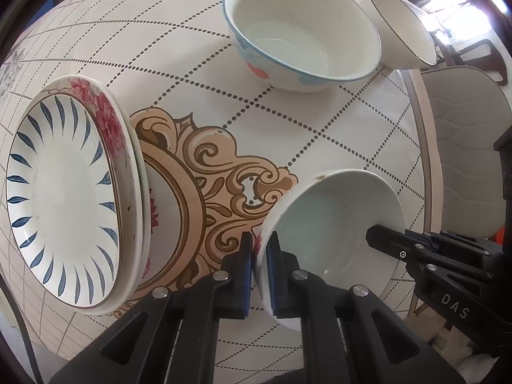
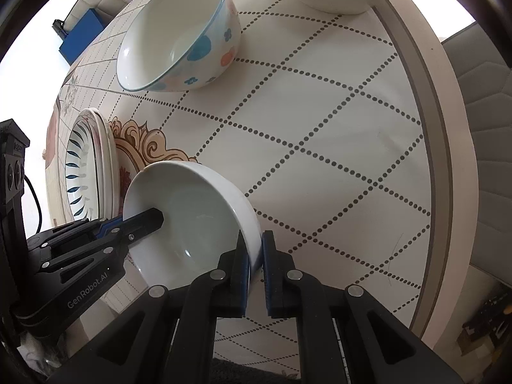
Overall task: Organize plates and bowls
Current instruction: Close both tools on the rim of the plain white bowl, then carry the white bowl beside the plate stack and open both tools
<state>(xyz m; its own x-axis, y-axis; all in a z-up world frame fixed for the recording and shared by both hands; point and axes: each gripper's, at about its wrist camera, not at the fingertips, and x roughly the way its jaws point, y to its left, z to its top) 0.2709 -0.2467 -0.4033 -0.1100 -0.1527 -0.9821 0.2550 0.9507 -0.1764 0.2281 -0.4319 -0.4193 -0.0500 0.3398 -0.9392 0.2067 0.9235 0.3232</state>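
left gripper [image 1: 258, 267]: clamped on white bowl [image 1: 332, 224] rim
right gripper [image 2: 254, 265]: clamped on opposite rim
plate stack [image 1: 64, 198]: left of both

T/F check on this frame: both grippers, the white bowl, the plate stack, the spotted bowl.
1. Both grippers clamp the same white bowl. True: the left gripper and the right gripper pinch opposite sides of its rim.
2. The blue-leaf plate lies on top of the plate stack. True.
3. The spotted bowl is nested inside the white bowl. False: it stands apart on the table.
4. The white bowl holds food. False: it is empty.
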